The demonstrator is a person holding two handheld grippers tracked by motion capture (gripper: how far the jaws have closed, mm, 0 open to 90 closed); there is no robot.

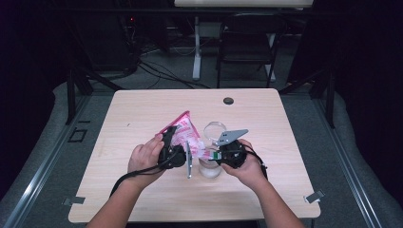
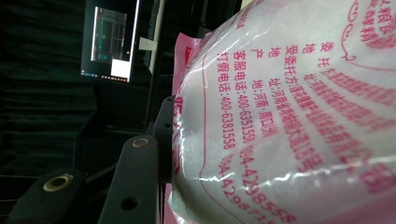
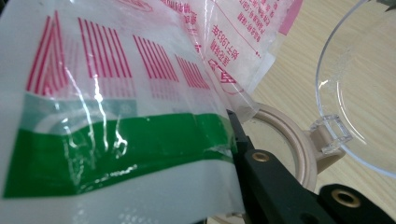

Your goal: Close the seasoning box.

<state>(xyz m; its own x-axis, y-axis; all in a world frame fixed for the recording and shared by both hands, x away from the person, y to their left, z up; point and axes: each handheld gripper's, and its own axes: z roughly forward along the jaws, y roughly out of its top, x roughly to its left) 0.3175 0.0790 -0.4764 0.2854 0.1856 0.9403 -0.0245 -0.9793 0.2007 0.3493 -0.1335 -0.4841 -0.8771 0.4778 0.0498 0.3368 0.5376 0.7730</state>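
A pink and white plastic bag (image 1: 183, 132) of white grains is held tilted above the table (image 1: 142, 109) between both grippers. My left gripper (image 1: 174, 142) is shut on the bag's left side. In the left gripper view the bag (image 2: 289, 116) bulges against the black jaw. My right gripper (image 1: 210, 154) is shut on the bag's lower corner, right over a clear jar (image 1: 210, 168). The jar's hinged clear lid (image 1: 215, 129) stands open behind it. In the right gripper view the bag's green-striped end (image 3: 116, 135) hangs over the jar's beige rim (image 3: 292, 135), next to the lid (image 3: 359, 93).
A black round grommet (image 1: 228, 100) sits in the table near its far edge. Beyond the table stand a folding chair (image 1: 247, 42) and a white desk leg (image 1: 196, 52). A lit monitor (image 2: 109, 42) shows in the dark background.
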